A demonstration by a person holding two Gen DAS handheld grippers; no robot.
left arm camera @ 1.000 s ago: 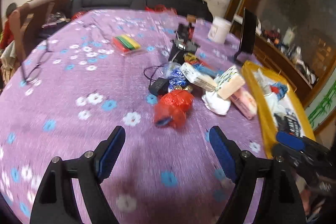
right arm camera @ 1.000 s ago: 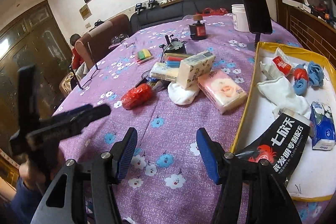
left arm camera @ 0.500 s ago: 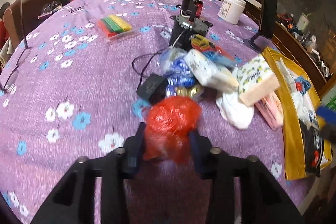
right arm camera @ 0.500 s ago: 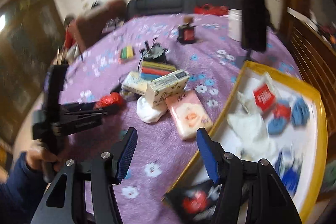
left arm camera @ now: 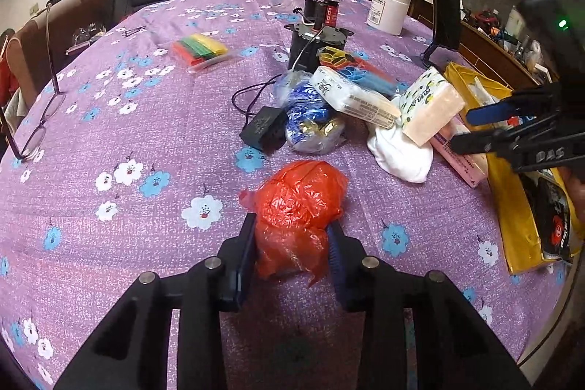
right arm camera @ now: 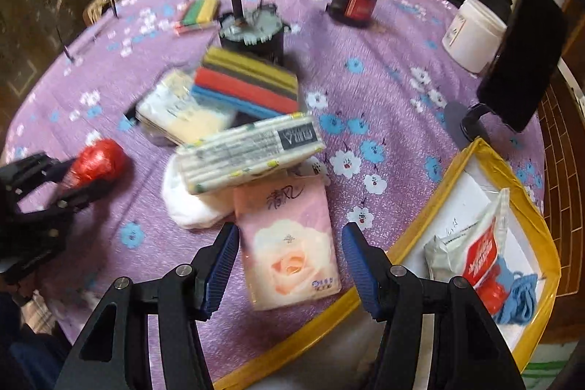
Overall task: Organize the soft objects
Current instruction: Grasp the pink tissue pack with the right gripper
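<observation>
red bag (left arm camera: 298, 203) pinched in left tool (left arm camera: 292, 254), pink tissue pack (right arm camera: 289, 243) between open right tool (right arm camera: 289, 265)

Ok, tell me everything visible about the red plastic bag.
The red plastic bag is thin, crinkled, glossy film bunched into a rounded lump. The left gripper is shut on its near end, its blue pads pressing both sides. Its far part looks to rest on the purple floral tablecloth, apart from the pile behind it.
</observation>
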